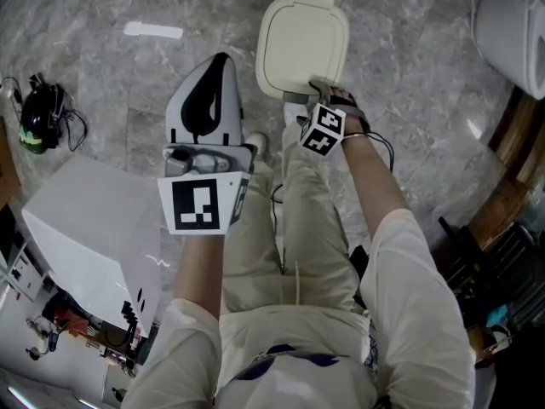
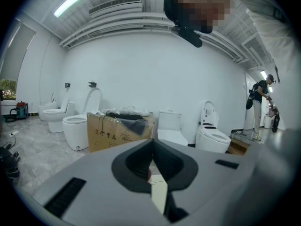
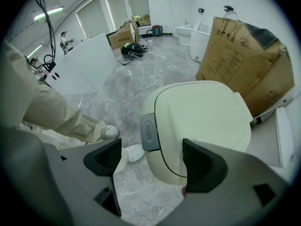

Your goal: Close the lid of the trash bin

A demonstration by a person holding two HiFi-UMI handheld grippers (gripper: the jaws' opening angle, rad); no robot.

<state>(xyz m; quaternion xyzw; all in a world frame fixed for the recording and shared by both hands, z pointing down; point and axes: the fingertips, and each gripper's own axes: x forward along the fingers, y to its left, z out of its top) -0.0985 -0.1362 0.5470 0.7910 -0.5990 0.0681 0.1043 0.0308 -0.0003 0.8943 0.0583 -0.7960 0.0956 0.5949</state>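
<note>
**Bin Lid Seen Lying Flat, Right Gripper Held Open at Its Front Edge**

A grey marble floor (image 1: 409,118) was seen under the whole scene, with a large white panel (image 1: 94,228) lying at the person's left. The cream trash bin (image 1: 302,45) was found on the floor directly ahead of the person's feet, beside a brown cardboard box (image 3: 240,55). Its lid (image 3: 202,117) was seen lying flat on the body, with no gap visible along the rim.

The left gripper (image 1: 221,60) was held raised and well apart from the bin, pointed out across the room towards a row of toilets (image 2: 75,124). Its jaws were pressed together, and nothing was caught between them.

The right gripper (image 1: 317,88) was held at the front edge of the bin. Its jaws were spread wide, with only the front of the bin and bare floor seen in the gap. Contact with the lid could not be made out. A grey push button (image 3: 149,132) was seen at the front of the lid, just ahead of the gap.
</note>
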